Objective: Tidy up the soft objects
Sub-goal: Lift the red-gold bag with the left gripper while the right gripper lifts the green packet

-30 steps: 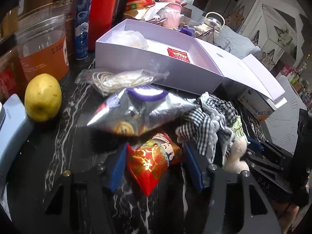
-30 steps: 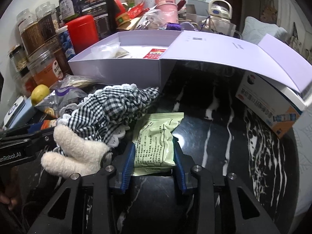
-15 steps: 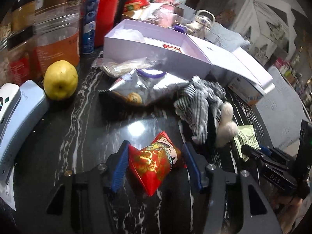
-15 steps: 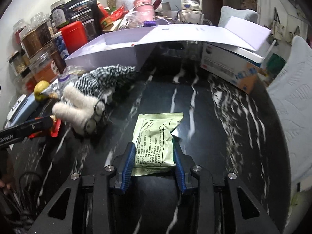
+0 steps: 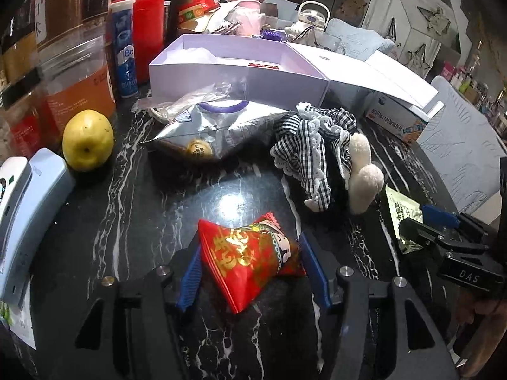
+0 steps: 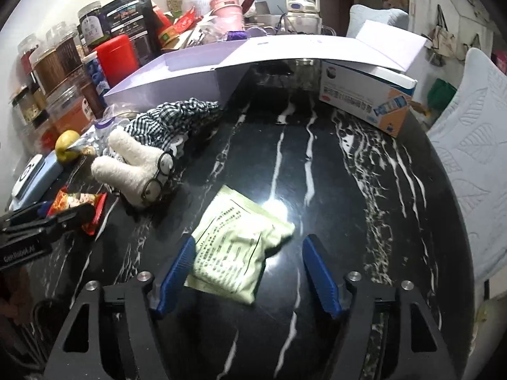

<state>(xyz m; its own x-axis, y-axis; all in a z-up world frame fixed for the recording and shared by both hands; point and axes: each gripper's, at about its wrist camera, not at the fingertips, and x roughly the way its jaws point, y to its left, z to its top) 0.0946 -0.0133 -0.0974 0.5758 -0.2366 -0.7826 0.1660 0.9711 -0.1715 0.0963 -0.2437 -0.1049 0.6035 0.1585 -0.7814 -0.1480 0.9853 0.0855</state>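
My left gripper (image 5: 248, 272) is shut on a red snack packet (image 5: 250, 256) low over the black marble table (image 5: 126, 221). My right gripper (image 6: 250, 272) is open; a pale green packet (image 6: 234, 250) lies on the table between its fingers, touching only the left one. A plush doll in a black-and-white gingham dress (image 5: 320, 148) lies on its side between the two grippers; it also shows in the right wrist view (image 6: 149, 152). An open lilac box (image 5: 240, 63) stands behind.
A silver foil bag (image 5: 215, 126) and a clear bag lie before the box. A yellow fruit (image 5: 87, 139), jars and a red canister (image 5: 145, 31) line the left. A white-blue carton (image 6: 364, 98) sits under the box lid. A grey device (image 5: 25, 209) lies at left.
Both grippers pulled back from the pile with their packets. The right gripper then opened and the green packet now lies tilted on the table. The doll lies uncovered.
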